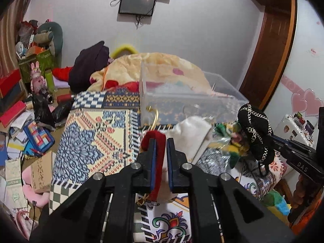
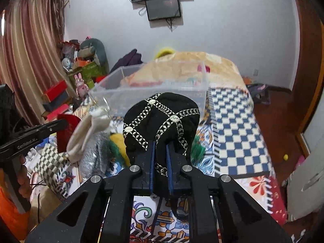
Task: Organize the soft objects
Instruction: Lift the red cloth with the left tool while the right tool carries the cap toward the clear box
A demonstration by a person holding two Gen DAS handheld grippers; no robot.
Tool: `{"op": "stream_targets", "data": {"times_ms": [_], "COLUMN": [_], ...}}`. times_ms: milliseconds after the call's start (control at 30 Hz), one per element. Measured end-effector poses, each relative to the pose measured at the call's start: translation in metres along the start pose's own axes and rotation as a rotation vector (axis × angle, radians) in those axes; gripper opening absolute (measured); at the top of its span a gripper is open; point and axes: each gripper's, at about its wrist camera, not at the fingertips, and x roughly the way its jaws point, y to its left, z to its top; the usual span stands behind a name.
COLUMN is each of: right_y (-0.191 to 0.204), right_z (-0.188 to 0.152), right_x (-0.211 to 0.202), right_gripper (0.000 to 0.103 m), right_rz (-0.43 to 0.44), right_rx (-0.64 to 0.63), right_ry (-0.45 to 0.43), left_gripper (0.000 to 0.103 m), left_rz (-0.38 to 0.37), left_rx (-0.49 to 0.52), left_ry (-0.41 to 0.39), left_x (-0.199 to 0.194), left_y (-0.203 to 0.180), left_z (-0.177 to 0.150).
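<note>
Bedroom, cluttered; one bed under a patterned bedspread (image 1: pixel 91 141). One clear plastic bin (image 1: pixel 182 99) stands on it, ahead of both grippers. One black embroidered cap (image 2: pixel 162 119), held up off the bed just before the bin: right gripper (image 2: pixel 161 154), jaws clamped on its rim. One white cloth (image 1: pixel 192 133) and one red velvet pouch (image 1: pixel 156 151), both raised off the bed; left gripper (image 1: pixel 161 151), jaws clamped on the pouch.
</note>
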Motion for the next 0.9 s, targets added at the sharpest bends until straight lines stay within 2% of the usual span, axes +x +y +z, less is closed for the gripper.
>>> {"op": "stream_targets", "data": {"times_ms": [267,533,567,700,733,900], "right_y": [0.000,-0.002,-0.002,-0.004,-0.004,-0.006], "right_z": [0.024,0.043,0.042,0.037,0.036,0.033], "right_x": [-0.025,-0.024,-0.023,-0.015,-0.013,-0.007], "right_gripper": [0.009,0.009,0.009,0.009,0.009,0.009], "right_rz": [-0.009,-0.003,0.000,0.009,0.009,0.006], "right_rx": [-0.020,-0.017,-0.015,-0.007,-0.003,0.017], "right_ry": [-0.105,-0.172,-0.171,-0.149,-0.143,-0.119], "left_gripper": [0.003,0.003,0.005,0.040,0.043,0.043], "left_rz": [-0.003,-0.025,-0.024,-0.032,-0.021,-0.008], "left_rx": [0.023,0.042,0.043,0.036,0.038,0.040], "left_ry": [-0.093,-0.123,-0.111,-0.046,-0.034,0.067], "left_x": [-0.021,-0.031,-0.030,-0.021,-0.018,0.002], "left_y": [-0.001,0.000,0.001,0.006,0.007,0.014], "left_z": [0.025,0.051,0.052,0.043,0.037,0.010]}}
